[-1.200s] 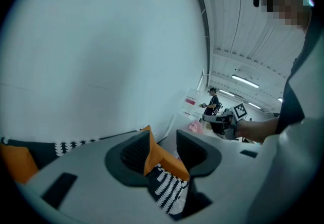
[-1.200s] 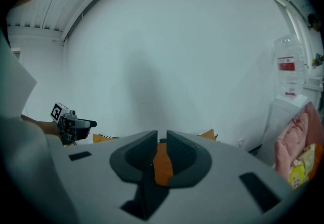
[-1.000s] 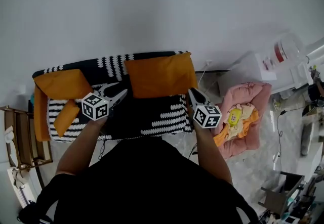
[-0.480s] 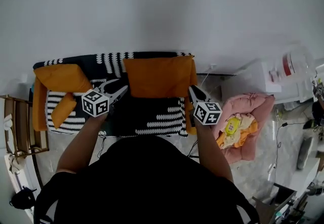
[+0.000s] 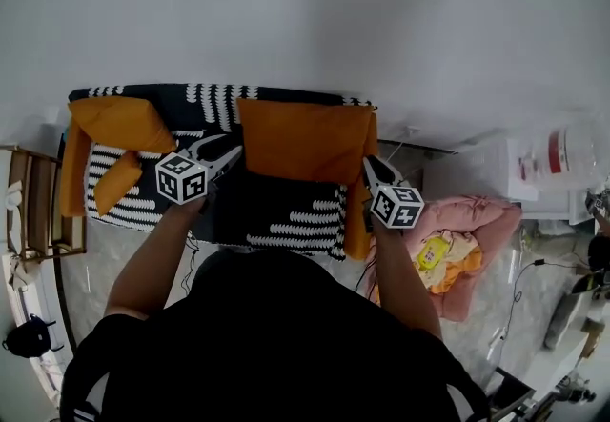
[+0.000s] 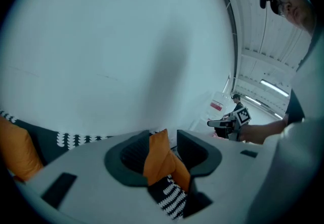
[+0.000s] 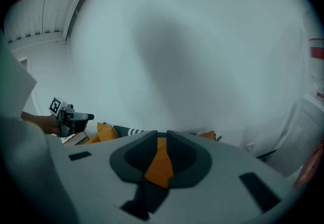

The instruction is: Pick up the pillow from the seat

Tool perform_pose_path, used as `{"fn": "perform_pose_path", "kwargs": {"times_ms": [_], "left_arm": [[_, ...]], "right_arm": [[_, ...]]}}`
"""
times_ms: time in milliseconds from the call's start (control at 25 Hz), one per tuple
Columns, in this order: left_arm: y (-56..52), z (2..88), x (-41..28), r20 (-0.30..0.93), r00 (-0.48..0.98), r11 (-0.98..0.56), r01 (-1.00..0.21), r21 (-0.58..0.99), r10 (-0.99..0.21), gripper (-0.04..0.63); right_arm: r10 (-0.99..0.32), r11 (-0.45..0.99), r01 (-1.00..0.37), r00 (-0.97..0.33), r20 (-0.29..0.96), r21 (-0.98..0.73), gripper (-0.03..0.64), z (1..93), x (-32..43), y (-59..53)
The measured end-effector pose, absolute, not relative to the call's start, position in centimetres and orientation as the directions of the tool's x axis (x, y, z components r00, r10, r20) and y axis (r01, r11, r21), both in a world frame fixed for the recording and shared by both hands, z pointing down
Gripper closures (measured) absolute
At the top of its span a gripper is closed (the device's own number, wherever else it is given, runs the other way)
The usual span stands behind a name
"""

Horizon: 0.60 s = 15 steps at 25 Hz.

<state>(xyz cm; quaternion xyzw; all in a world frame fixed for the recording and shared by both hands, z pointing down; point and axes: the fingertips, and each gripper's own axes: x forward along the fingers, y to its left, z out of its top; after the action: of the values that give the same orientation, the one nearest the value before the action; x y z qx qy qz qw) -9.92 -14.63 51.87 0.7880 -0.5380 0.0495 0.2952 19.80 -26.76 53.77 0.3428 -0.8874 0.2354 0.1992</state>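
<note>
In the head view a large orange pillow (image 5: 303,140) hangs above the black-and-white patterned seat (image 5: 286,215) of a sofa. My left gripper (image 5: 232,156) is shut on the pillow's left edge and my right gripper (image 5: 368,164) on its right edge. The left gripper view has a fold of the orange pillow (image 6: 161,160) pinched between the dark pads, with patterned cloth below it. The right gripper view has a thin strip of the pillow (image 7: 160,165) squeezed between tightly closed jaws. Each gripper view also catches the other gripper, the right gripper (image 6: 234,121) and the left gripper (image 7: 68,117).
A second orange pillow (image 5: 116,123) and a small orange cushion (image 5: 114,184) lie at the sofa's left end. A wooden shelf (image 5: 38,225) stands left of the sofa. A pink pet bed (image 5: 472,234) with a yellow toy sits on the floor at right. A white wall runs behind.
Both grippers have kept their hold and carried the pillow slightly right and further off the seat. The pillow's right edge now hangs past the sofa's right end.
</note>
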Motion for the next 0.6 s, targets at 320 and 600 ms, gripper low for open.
{"fn": "perform_pose_path", "kwargs": {"times_ms": [320,600], "left_arm": [[-15.3,54.2,-10.2,0.431,0.393,-0.197,-0.881,0.431,-0.812,0.417],[-15.8,56.7,-11.6,0.448,0.374,-0.155,-0.878,0.452,-0.812,0.416]], "right_arm": [[-0.497,0.644,-0.713,-0.666,0.556,-0.279,0.558,56.4,20.6,-29.2],[-0.489,0.620,-0.730,-0.646,0.586,-0.288,0.555,58.6,20.7,-29.4]]}}
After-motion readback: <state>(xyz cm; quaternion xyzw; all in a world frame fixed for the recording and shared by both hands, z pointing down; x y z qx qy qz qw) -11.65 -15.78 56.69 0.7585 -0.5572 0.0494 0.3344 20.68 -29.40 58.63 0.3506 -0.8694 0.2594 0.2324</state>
